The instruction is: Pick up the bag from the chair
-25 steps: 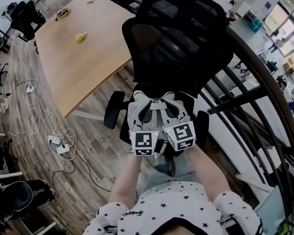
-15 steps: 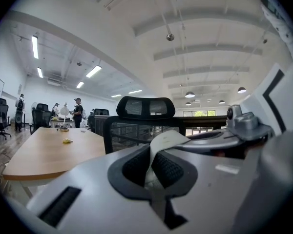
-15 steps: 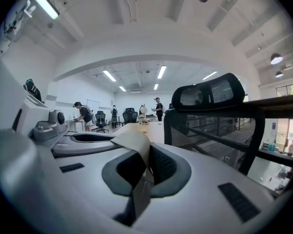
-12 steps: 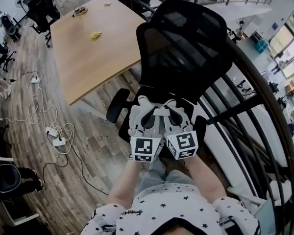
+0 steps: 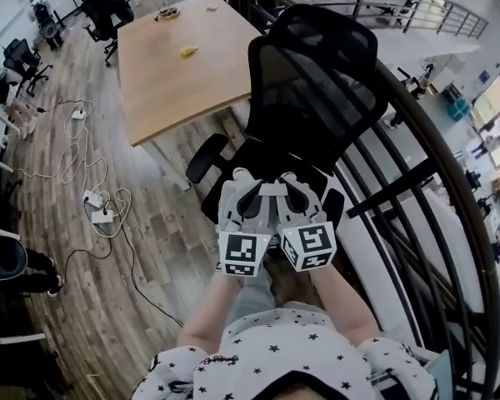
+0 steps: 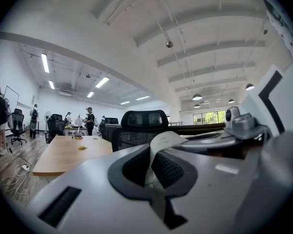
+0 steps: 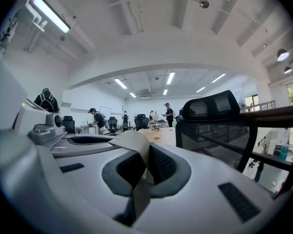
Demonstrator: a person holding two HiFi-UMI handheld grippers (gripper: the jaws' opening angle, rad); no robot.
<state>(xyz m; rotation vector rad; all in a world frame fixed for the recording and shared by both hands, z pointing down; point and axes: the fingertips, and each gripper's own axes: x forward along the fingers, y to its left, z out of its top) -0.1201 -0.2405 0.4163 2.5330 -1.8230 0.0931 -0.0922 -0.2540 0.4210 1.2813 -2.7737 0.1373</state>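
A black mesh office chair (image 5: 317,82) stands right in front of me. Both grippers are held side by side over the front edge of its seat. My left gripper (image 5: 243,177) is shut on a pale flat bag strap (image 6: 163,139) that loops up out of its jaws. My right gripper (image 5: 290,179) is shut on a similar pale strap (image 7: 134,143). The bag's body is hidden under the grippers in the head view. The chair's headrest (image 6: 144,121) shows ahead in the left gripper view, and the headrest (image 7: 210,106) shows to the right in the right gripper view.
A wooden table (image 5: 183,65) stands left of the chair with small items on it. A dark curved railing (image 5: 417,165) runs close on the right. Cables and power strips (image 5: 100,215) lie on the wood floor at left. People stand at the desks far back.
Both grippers have drawn back from the chair seat toward me and risen, still side by side. The chair's armrests now lie ahead of them.
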